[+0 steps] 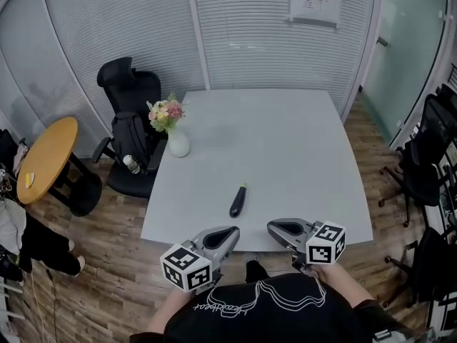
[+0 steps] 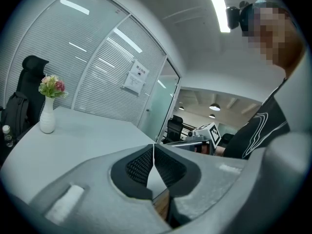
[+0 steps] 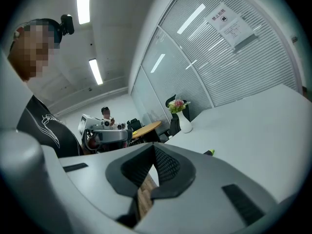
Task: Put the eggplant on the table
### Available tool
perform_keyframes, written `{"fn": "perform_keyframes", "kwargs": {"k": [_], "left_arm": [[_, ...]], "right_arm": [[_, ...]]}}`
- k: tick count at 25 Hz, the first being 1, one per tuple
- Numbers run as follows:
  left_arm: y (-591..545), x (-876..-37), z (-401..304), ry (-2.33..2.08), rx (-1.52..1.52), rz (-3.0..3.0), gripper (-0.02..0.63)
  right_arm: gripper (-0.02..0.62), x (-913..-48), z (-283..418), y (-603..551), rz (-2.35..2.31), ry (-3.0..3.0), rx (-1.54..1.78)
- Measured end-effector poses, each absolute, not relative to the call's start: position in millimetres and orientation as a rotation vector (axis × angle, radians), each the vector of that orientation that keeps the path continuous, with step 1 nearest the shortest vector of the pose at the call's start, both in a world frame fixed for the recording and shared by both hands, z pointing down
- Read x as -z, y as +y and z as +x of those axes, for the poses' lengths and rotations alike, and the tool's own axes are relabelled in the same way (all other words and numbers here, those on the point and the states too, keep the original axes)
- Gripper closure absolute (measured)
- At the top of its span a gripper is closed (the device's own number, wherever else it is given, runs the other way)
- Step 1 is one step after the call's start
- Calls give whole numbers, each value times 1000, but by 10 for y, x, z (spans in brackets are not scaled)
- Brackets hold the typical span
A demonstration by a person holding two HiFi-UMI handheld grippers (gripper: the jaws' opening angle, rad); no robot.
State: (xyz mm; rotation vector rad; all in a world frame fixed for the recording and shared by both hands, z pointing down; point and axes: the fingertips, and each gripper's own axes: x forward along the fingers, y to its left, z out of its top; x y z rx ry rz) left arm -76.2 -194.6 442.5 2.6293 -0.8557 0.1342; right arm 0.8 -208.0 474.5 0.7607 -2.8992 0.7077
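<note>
**Eggplant lying on the table, both tongs clenched on nothing**

The eggplant (image 1: pixel 238 201) is lying flat on the table (image 1: pixel 285 141), near the front edge, with its stem end pointing to about 1 o'clock. Nothing is touching it, so the task is looking done.

The left gripper (image 1: pixel 230 231) is hovering at the eggplant's 6 o'clock, just off the table's edge. Its jaws are pressing together with nothing between them. The right gripper (image 1: pixel 274 227) is hovering at about 4 o'clock, also clenched and empty. Both are pointing roughly level and toward each other, close to the body. I am reading this as a rest pose rather than a reach.

The vase (image 1: pixel 178 143) is standing at the eggplant's 10 o'clock, well apart, so nothing is crowding the eggplant.
</note>
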Motion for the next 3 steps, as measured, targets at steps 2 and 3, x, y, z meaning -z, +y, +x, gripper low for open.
{"fn": "perform_keyframes", "kwargs": {"k": [2,3], "left_arm": [[-1962,-4442,-743,-856,-138,2625,586],[-1971,-4450,-733,-855,-140,2623,586]], "right_arm": [[589,-4757,22,-2089,758,-2898,-712],[589,-4764,29,-2094,756,-2898,-714]]}}
